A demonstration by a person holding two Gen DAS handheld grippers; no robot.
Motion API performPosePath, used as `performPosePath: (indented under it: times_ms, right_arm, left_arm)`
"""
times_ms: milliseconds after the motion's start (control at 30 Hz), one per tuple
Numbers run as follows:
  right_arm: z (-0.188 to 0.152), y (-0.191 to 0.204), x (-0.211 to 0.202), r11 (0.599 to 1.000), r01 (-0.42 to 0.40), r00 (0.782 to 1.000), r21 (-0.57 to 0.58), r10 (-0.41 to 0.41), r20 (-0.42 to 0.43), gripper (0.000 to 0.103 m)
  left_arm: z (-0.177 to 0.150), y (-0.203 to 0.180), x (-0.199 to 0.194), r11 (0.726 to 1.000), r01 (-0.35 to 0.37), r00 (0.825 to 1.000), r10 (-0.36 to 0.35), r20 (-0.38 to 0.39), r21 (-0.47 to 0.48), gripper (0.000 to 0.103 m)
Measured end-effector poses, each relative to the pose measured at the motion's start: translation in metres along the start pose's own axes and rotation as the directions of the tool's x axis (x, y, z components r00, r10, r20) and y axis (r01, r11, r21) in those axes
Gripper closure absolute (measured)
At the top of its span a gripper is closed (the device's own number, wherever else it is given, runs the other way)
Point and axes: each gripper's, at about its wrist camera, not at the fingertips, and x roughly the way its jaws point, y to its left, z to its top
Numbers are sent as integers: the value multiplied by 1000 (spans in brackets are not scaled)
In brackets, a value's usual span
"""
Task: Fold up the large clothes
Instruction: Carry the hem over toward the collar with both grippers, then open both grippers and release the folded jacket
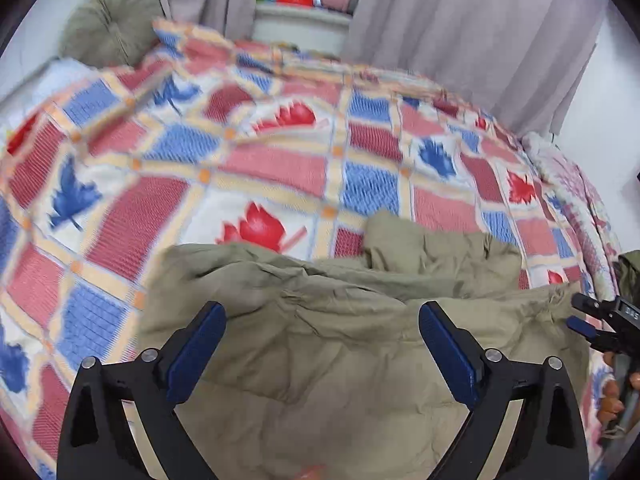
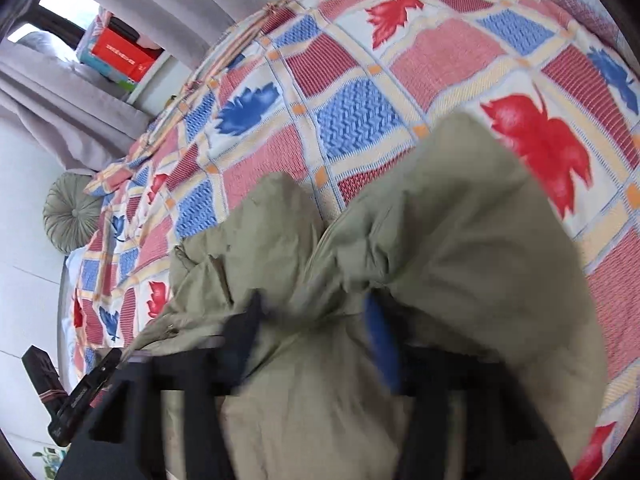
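One olive garment (image 1: 320,344) lies rumpled on one patchwork quilt (image 1: 256,160) — one round cushion (image 1: 112,28) behind. Two grippers hover over it: left gripper (image 1: 322,344) spread wide, right gripper (image 2: 316,340) parted too — neither pinching cloth.

- The left gripper (image 1: 322,344) points steeply downward, its jaws spread wide, with the blue pads (image 1: 198,354) facing each other and nothing pinched between them.
- The right gripper (image 2: 316,340) also tilts down, jaws parted; its fingers are blurred, with one blue pad (image 2: 382,344) showing.
- In the left wrist view, the right gripper's black tip (image 1: 600,320) sits at the right edge, with fingertips of the person's hand (image 1: 614,404) below it.
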Motion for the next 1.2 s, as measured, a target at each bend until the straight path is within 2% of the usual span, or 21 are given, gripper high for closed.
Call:
performPosePath:
  times_ms: [100, 133, 167, 200, 233, 333, 467, 600, 700, 800, 867, 900, 967, 1000, 1100, 1200]
  right_arm:
    - [-8, 7, -14, 999, -4, 1000, -41, 3, -9, 27]
    - [-14, 10, -14, 998, 2, 1000, -62, -3, -21, 38]
    - [-20, 14, -12, 996, 11, 999, -92, -15, -38, 50]
    - [-27, 19, -7, 992, 22, 998, -128, -29, -58, 70]
    - [-35, 24, 0, 986, 18, 996, -165, -32, -78, 72]
    - [-54, 36, 26, 965, 42, 991, -258, -72, -110, 74]
    - [-68, 37, 59, 952, 78, 990, -297, -109, -89, 74]
    - [-60, 34, 81, 946, 101, 988, -309, -131, -76, 77]
    - [-46, 30, 83, 956, 103, 989, -274, -129, -78, 79]
    - [-25, 20, 66, 952, 176, 983, -250, -185, -13, 80]
    - [-11, 5, 53, 940, 247, 969, -236, -247, 30, 79]
    - [-4, -6, 44, 928, 299, 954, -221, -294, 55, 80]
    - [2, -24, 29, 907, 373, 927, -197, -360, 102, 80]
    - [3, -35, 24, 903, 389, 921, -184, -375, 105, 80]
    - [1, -61, 29, 911, 380, 925, -157, -376, 59, 80]
    - [1, -72, 46, 916, 382, 924, -127, -379, 44, 80]
  left_arm:
    - [1, -9, -5, 999, 40, 999, -40, -18, 9, 8]
    - [-2, -15, -4, 998, 64, 998, -64, -29, 20, 24]
    - [-6, -24, 2, 994, 101, 993, -98, -61, 43, 34]
    - [-13, -35, 10, 989, 128, 987, -120, -103, 71, 45]
    - [-18, -43, 17, 987, 134, 985, -122, -124, 91, 51]
    - [-44, -67, 47, 983, 94, 985, -70, -156, 155, 51]
    - [-61, -72, 84, 989, 39, 989, -18, -149, 141, 51]
    - [-53, -69, 107, 993, 13, 990, 4, -141, 117, 51]
    - [-38, -61, 105, 995, 1, 990, 14, -139, 101, 51]
    - [-21, -36, 89, 989, -90, 992, 100, -81, 121, 51]
    - [-15, -7, 80, 978, -179, 981, 186, -56, 104, 51]
    - [-14, 10, 76, 971, -227, 972, 231, -49, 80, 51]
    - [-16, 36, 76, 959, -281, 957, 283, -59, 37, 51]
    - [-18, 46, 80, 958, -285, 956, 286, -72, 17, 51]
    - [-23, 55, 102, 958, -287, 952, 286, -110, 3, 50]
    - [-24, 45, 120, 947, -320, 941, 322, -104, 35, 49]
